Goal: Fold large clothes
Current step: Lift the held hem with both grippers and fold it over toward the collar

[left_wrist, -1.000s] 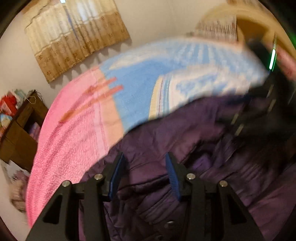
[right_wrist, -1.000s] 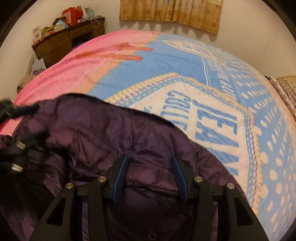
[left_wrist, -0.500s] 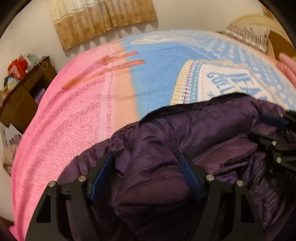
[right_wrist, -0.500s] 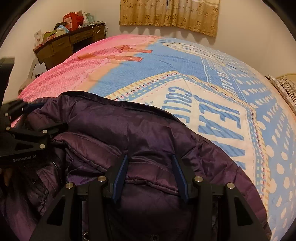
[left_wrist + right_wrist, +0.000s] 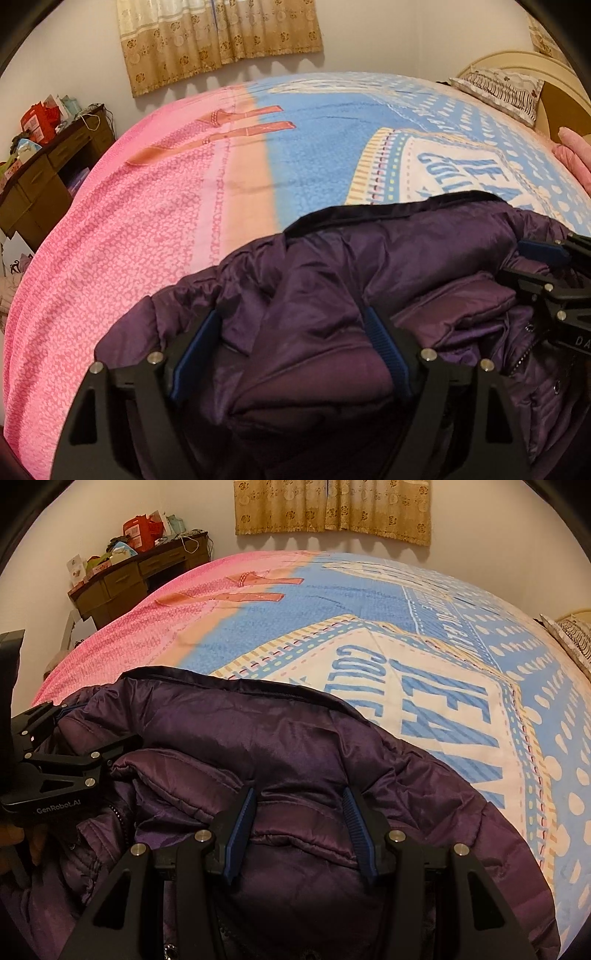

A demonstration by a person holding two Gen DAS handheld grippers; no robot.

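Purple jacket (image 5: pixel 424 258) lies bunched on the bed (image 5: pixel 184 206), under both grippers: left gripper (image 5: pixel 291 345) opening over a fold, cloth between its fingers unpinched; right gripper (image 5: pixel 301 823) at its 3 o'clock pinching a padded fold, hem running 9-to-3 beyond

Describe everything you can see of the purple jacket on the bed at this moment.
The purple jacket is a padded, quilted garment of shiny, slightly crinkled fabric with a dark edge trim, a zipper and snap buttons. It lies bunched and partly folded on the pink and blue bedspread. The left gripper straddles a puffed fold, its jaws opening. The right gripper has a stitched fold between its pads and looks to be gripping it.
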